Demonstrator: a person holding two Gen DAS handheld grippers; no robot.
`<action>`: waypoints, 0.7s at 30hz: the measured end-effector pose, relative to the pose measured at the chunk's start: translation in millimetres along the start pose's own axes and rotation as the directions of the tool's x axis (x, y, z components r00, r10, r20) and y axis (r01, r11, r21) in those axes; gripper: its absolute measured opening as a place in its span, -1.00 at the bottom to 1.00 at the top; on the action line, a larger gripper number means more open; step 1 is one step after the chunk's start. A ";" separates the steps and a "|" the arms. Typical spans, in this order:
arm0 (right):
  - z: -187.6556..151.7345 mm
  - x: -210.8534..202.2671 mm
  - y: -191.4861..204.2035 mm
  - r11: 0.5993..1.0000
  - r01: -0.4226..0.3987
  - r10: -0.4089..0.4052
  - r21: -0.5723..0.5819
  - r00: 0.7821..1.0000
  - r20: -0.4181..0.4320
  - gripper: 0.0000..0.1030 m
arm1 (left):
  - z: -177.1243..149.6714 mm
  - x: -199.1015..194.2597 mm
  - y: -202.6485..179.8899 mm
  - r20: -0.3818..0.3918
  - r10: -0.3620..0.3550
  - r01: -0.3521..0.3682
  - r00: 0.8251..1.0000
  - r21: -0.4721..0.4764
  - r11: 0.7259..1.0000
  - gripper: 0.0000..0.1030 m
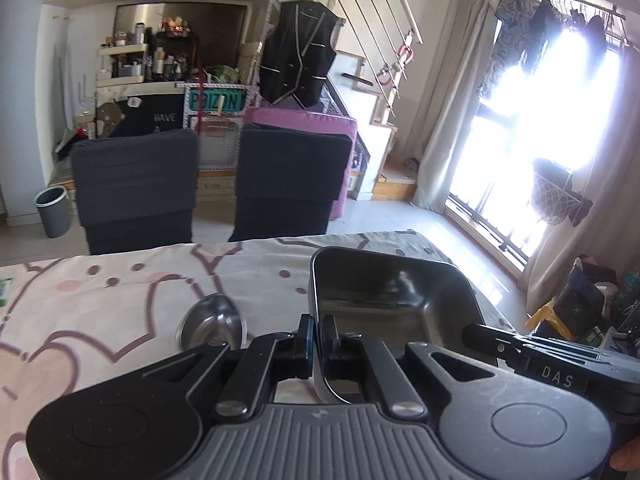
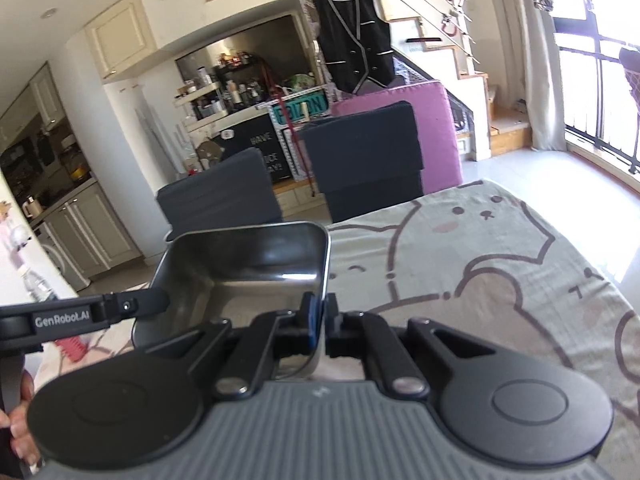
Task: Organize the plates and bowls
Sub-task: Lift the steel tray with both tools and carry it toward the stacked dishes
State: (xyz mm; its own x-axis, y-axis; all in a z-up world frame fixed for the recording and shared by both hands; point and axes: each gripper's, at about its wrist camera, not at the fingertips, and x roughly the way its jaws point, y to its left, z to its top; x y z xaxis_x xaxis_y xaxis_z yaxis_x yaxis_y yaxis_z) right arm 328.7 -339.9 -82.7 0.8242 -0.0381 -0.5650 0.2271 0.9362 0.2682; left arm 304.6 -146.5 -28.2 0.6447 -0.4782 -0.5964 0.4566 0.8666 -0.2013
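Note:
A square steel tray (image 1: pixel 388 296) hangs above the cloth-covered table (image 1: pixel 100 304), held from both sides. My left gripper (image 1: pixel 316 332) is shut on its left wall, which runs between the pads. My right gripper (image 2: pixel 320 316) is shut on the opposite wall of the same tray (image 2: pixel 248 264). Each wrist view catches the other gripper's finger at the tray's far side: the right one (image 1: pixel 520 348) and the left one (image 2: pixel 100 312). A small round steel bowl (image 1: pixel 212 322) sits on the cloth just left of the tray. The tray looks empty inside.
Two dark chairs (image 1: pixel 136 188) (image 1: pixel 292 184) stand at the table's far edge, with a purple block (image 1: pixel 320 124) behind them. A grey bin (image 1: pixel 54 212) is on the floor at left. A red object (image 2: pixel 74 348) lies under the tray's left side. A person's hand (image 2: pixel 20 420) shows at bottom left.

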 end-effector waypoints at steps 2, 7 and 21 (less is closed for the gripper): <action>-3.9 -5.5 8.3 1.000 -0.014 0.014 -0.012 1.000 0.002 -0.91 | -6.3 -12.3 6.8 0.007 0.014 -0.013 1.000 -0.009 1.000 -0.94; -14.8 -14.8 31.8 0.997 -0.055 0.055 -0.045 0.998 -0.008 -0.91 | -20.6 -40.0 28.1 0.016 0.064 -0.064 0.998 -0.029 0.998 -0.94; -56.4 -19.6 140.0 0.944 -0.232 0.215 -0.235 0.972 -0.095 -0.87 | -65.8 -127.1 111.8 0.016 0.246 -0.240 0.969 -0.165 0.957 -0.94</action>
State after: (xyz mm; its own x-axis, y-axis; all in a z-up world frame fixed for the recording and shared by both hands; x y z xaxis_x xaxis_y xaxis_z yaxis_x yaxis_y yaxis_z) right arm 315.0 -188.3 -78.1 0.8008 0.1972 -0.5655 -0.0982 0.9747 0.2009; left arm 233.4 20.6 -26.1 0.7471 -0.2527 -0.6148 0.1809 0.9673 -0.1778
